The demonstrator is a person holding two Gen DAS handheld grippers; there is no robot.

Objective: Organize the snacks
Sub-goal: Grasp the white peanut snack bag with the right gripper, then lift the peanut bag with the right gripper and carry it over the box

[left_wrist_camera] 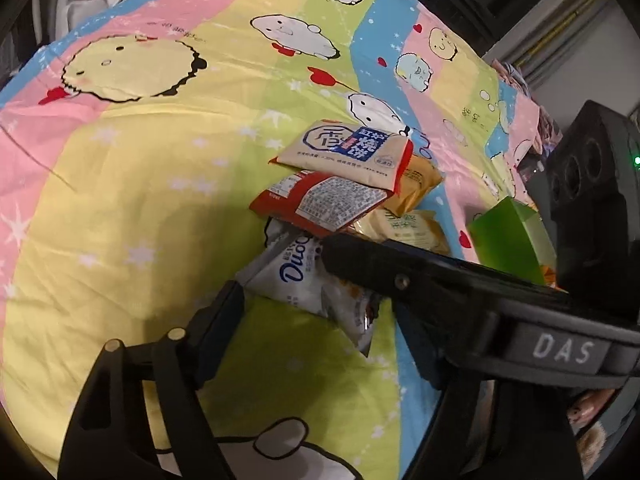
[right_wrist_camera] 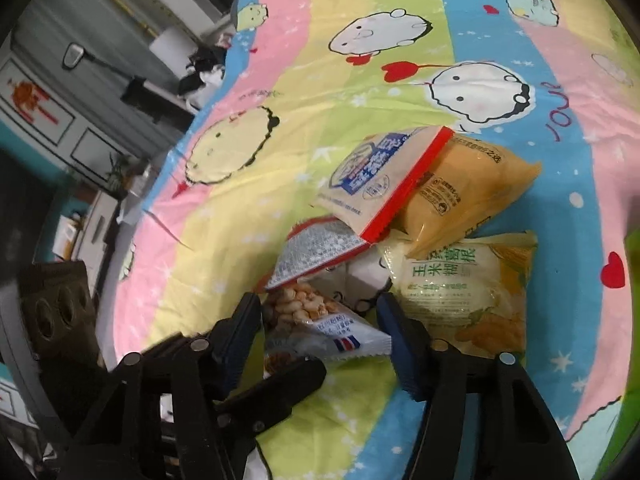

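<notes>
Left gripper: black, jaws apart and straddling the white snack packet lettered "Duo"; one finger stands clear at the packet's left edge, the other side is hidden, so no pinch shows and it reads as released.

Right gripper: black with blue pads, jaws apart on either side of the same white packet, whose picture of small biscuits faces up; whether the pads press it I cannot tell. Its finger crosses the left wrist view over the packet's right part.

Bedsheet: striped pink, yellow, green and blue with cartoon animals; carries all the snacks.

Snack pile, just beyond the white packet:
- red packet, printed back up, overlapping the white packet's far end.
- cream packet with blue label, red edge, lying on the red packet, farthest.
- orange-yellow packet, right of the cream one and partly under it.
- pale packet with green lettering, near right, touching the orange-yellow one.

Green box: right of the pile, apart from it.
</notes>
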